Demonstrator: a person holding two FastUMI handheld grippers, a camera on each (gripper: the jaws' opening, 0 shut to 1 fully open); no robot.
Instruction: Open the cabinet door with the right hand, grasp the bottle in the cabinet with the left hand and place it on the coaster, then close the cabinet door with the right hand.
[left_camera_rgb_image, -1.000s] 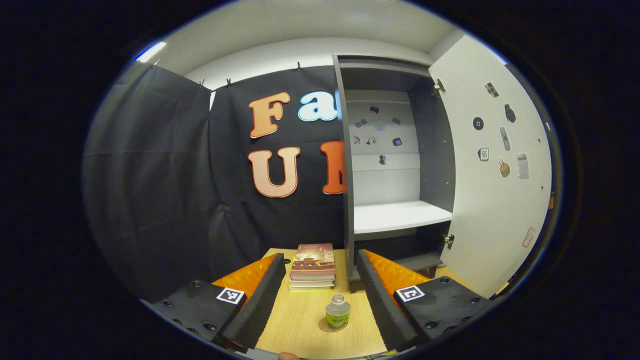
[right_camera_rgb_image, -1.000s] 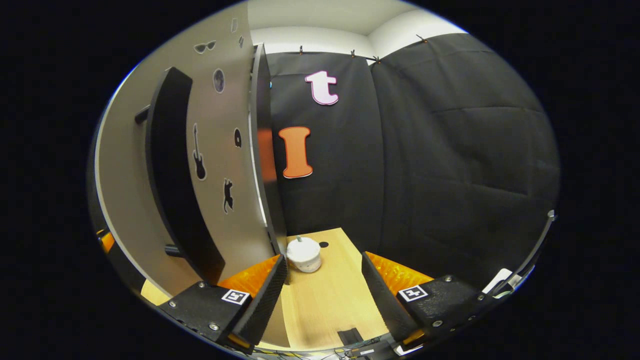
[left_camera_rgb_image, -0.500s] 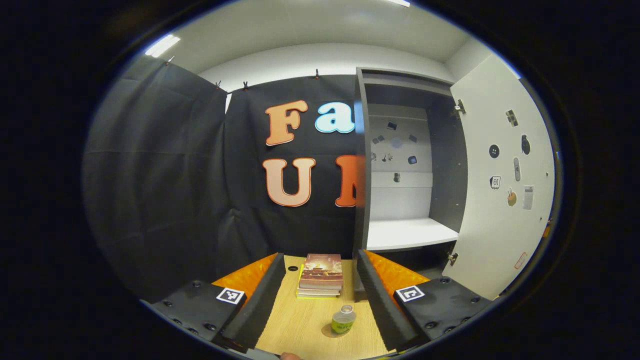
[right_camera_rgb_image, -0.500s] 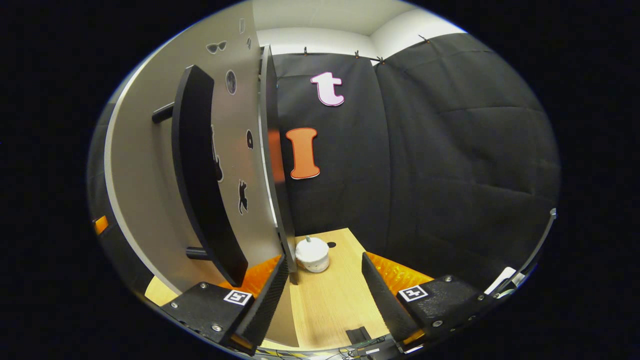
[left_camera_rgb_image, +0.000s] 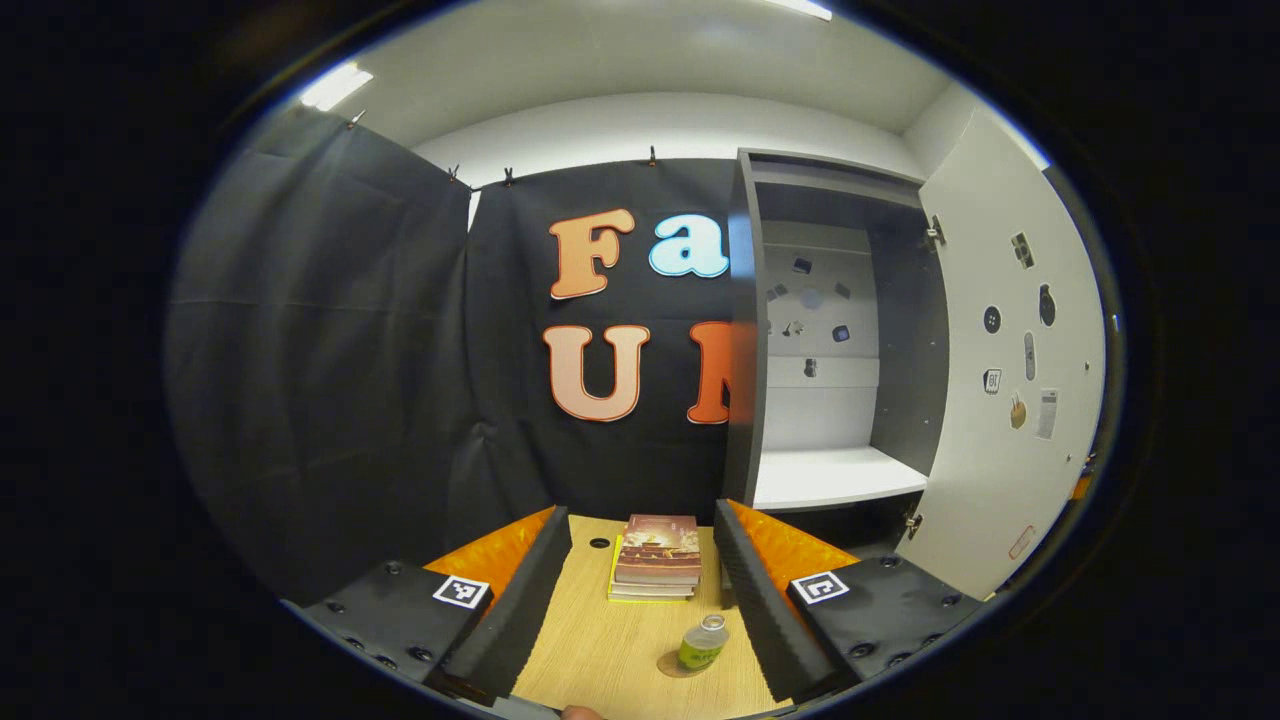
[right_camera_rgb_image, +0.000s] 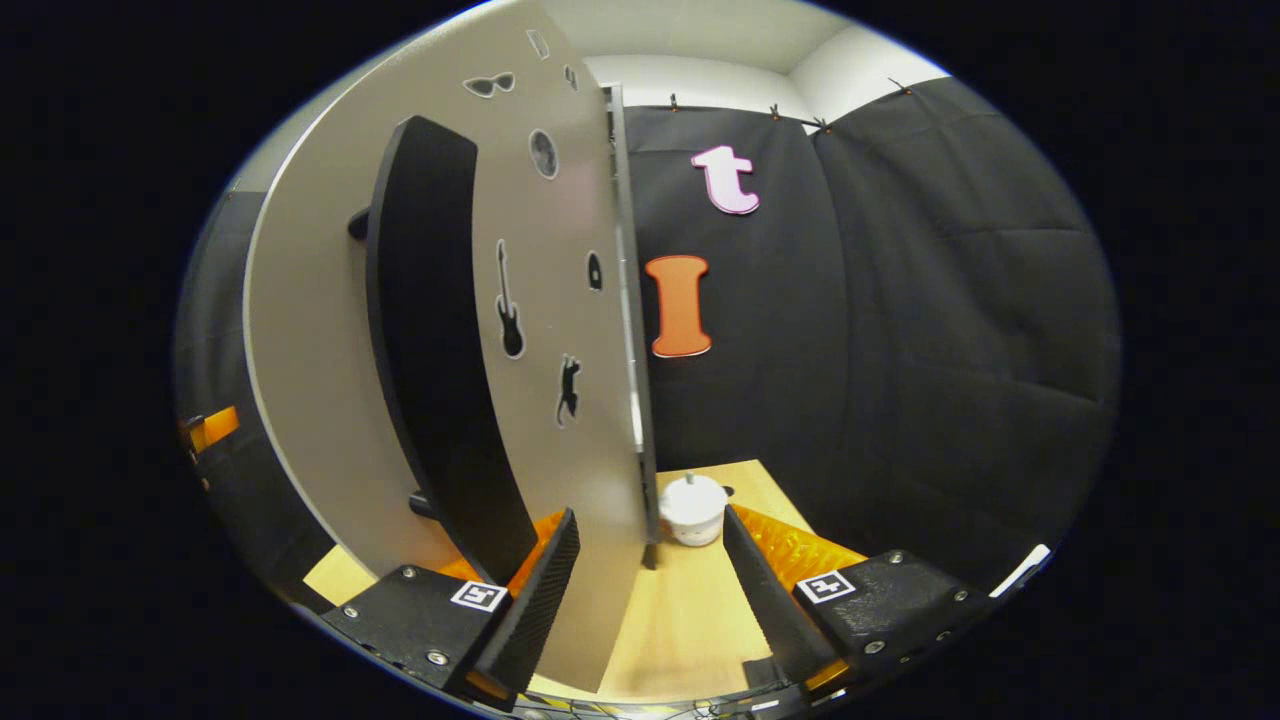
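A small bottle (left_camera_rgb_image: 703, 643) with a green label stands on a round brown coaster (left_camera_rgb_image: 668, 665) on the wooden table, between the fingertips of my left gripper (left_camera_rgb_image: 640, 612). That gripper is open and holds nothing. Behind, the grey cabinet (left_camera_rgb_image: 742, 330) stands with its door (left_camera_rgb_image: 1000, 420) swung wide to the right and its white shelf (left_camera_rgb_image: 835, 478) bare. In the right gripper view the door's outer face (right_camera_rgb_image: 560, 200) with a long black handle (right_camera_rgb_image: 440, 350) is close on the left. The door's free edge (right_camera_rgb_image: 627, 330) runs down between the fingers of my open right gripper (right_camera_rgb_image: 650, 590).
A stack of books (left_camera_rgb_image: 655, 558) lies on the table beyond the bottle, left of the cabinet. A white lidded jar (right_camera_rgb_image: 692, 510) sits near the table's far right corner, just past the door's edge. Black cloth walls close in the table.
The left gripper has drawn back from the bottle, which now sits lower right in its view. The right gripper has swung toward the door, so the door's edge now lies between its fingers.
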